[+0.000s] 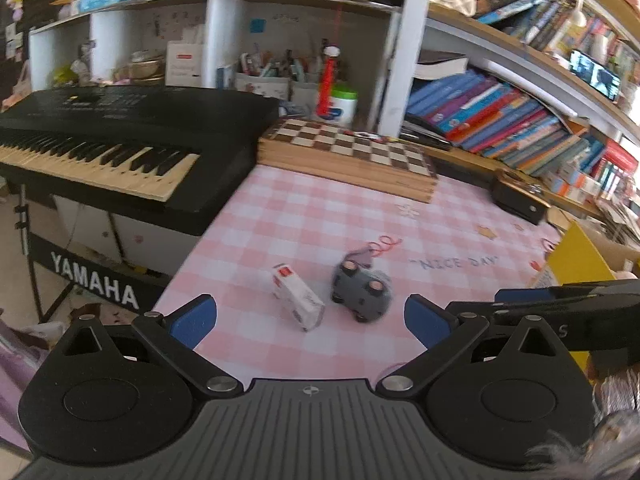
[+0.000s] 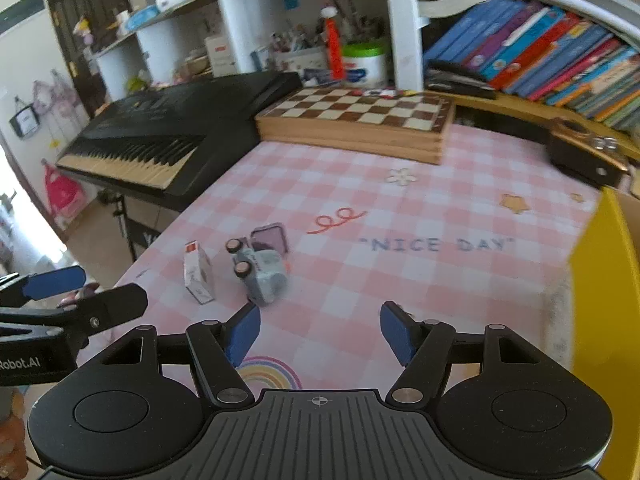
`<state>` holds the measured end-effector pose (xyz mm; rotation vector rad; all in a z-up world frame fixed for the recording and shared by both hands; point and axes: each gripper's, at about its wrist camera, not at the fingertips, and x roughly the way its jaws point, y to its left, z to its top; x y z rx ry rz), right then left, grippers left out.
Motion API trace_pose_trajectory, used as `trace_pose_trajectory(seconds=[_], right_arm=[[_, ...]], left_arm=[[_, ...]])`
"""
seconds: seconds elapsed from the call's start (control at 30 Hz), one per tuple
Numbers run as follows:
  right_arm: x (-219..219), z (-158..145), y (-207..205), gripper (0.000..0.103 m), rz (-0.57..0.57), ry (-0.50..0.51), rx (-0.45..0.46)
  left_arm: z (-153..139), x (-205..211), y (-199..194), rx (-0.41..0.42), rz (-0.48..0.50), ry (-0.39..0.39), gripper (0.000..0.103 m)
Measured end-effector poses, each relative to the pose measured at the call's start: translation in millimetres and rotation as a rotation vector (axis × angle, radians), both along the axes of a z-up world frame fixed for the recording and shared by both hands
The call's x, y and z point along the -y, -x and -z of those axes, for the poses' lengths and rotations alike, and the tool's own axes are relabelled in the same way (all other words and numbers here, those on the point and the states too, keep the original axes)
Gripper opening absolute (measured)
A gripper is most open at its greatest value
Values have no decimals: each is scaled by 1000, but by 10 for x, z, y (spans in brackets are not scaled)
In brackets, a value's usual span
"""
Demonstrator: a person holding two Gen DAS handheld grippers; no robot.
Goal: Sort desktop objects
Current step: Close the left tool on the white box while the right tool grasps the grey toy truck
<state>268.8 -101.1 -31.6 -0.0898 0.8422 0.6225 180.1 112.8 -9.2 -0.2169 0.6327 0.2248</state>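
Note:
On the pink checked tablecloth [image 1: 328, 216] lie a small white box with a red end [image 1: 298, 297], a grey toy car on its side [image 1: 362, 292] and a small purple-lidded tin [image 2: 270, 237] behind the car. My left gripper [image 1: 310, 320] hovers just short of the box and car, open, nothing between its blue pads. In the right wrist view the box [image 2: 198, 276] and the car [image 2: 258, 274] sit ahead and to the left of my right gripper [image 2: 320, 334], which is open and empty. The left gripper's fingers [image 2: 54, 282] show at that view's left edge.
A black Yamaha keyboard [image 1: 104, 148] borders the table's left side. A folded wooden chessboard [image 1: 352, 156] lies at the back, with a dark box [image 1: 518, 198] to its right. A yellow bin [image 2: 604, 280] stands at the right edge. Bookshelves [image 1: 520, 120] fill the background.

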Motion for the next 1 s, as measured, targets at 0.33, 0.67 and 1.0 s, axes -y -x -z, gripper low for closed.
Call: trace_pose_trajectory(seconds=[0.33, 0.67, 1.0], right_arm=[[-576, 237, -291, 68, -158, 30, -17], [-838, 410, -496, 66, -239, 83, -19], [-646, 383, -500, 43, -209, 81, -28]], left_arm=[[2, -220, -93, -17, -108, -12, 101], [20, -248, -182, -25, -130, -15, 101], [105, -192, -315, -42, -102, -1, 100]])
